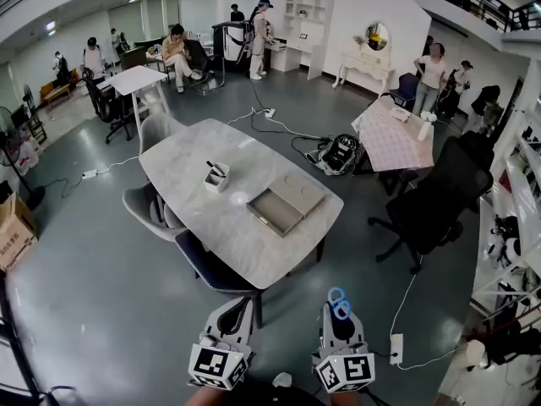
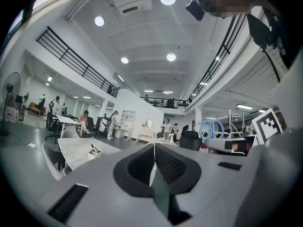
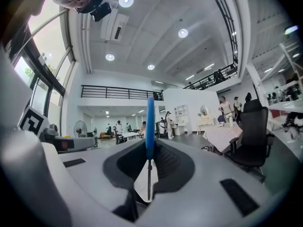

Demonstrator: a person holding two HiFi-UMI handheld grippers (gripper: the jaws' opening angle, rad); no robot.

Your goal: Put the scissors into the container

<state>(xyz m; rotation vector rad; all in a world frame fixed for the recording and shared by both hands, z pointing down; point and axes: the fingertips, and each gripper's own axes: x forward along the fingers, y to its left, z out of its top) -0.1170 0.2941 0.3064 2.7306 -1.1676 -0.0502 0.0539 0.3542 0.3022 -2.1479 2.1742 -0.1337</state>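
Blue-handled scissors [image 1: 340, 304] stand upright in my right gripper [image 1: 341, 318], which is shut on them near the bottom edge of the head view. In the right gripper view the blue handle [image 3: 150, 126] rises edge-on from between the jaws and the dark blade hangs below it. My left gripper [image 1: 236, 309] is beside it, shut with nothing in it [image 2: 153, 170]; the scissor loops [image 2: 211, 128] show off to its right. A small white container [image 1: 216, 177] holding dark items stands on the grey marble table [image 1: 190, 150], well ahead of both grippers.
An open grey box [image 1: 283, 205] lies on the table to the right of the container. Chairs [image 1: 150, 210] ring the table, and a black office chair [image 1: 439, 197] is at the right. Cables and a power strip [image 1: 396, 349] lie on the floor. People stand far back.
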